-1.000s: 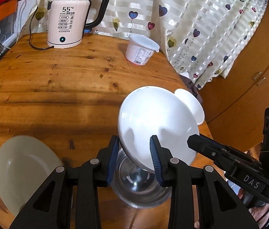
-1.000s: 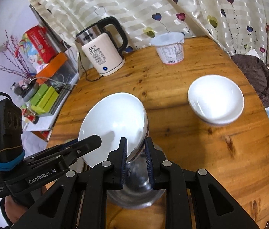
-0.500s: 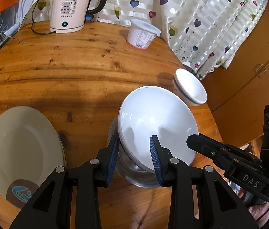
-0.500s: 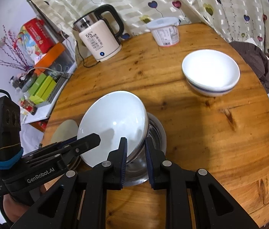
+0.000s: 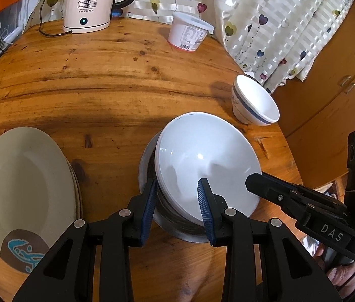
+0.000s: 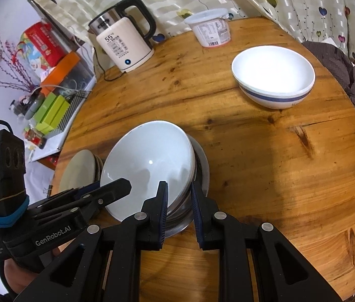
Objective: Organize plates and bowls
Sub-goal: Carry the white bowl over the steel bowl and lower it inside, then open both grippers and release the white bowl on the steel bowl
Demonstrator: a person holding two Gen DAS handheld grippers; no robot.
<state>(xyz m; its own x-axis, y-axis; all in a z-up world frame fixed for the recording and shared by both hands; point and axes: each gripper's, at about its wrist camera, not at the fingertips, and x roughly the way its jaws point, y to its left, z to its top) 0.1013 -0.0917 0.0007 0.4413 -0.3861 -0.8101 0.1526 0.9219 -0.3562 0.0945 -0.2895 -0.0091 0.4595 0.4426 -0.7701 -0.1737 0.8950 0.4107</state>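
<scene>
Round wooden table (image 5: 107,93) fills both my views, with a heart-print curtain (image 5: 273,20) behind it. At the far edge I see a kettle (image 5: 89,2) and a lidded white tub (image 5: 188,34).

My two grippers share one load: a white bowl (image 5: 202,161) nested with at least one more in a steel bowl (image 5: 144,166), which looks to be on or just above the wood; I cannot tell which. The white bowl tilts, its hollow facing my left camera.

My left gripper (image 5: 177,209) is clamped over the stack's near rim, one blue pad outside by the steel wall, the other inside the white bowl. My right gripper (image 6: 178,210) pinches the opposite rim, jaws nearly together on the layered edges. Each gripper shows in the other's view, reaching in from the side.

Beside the stack, to my left, cream plates (image 5: 24,191) lie piled, the top one with a blue-and-brown mark. A blue-banded bowl (image 6: 274,79) sits well apart, toward the curtain.
</scene>
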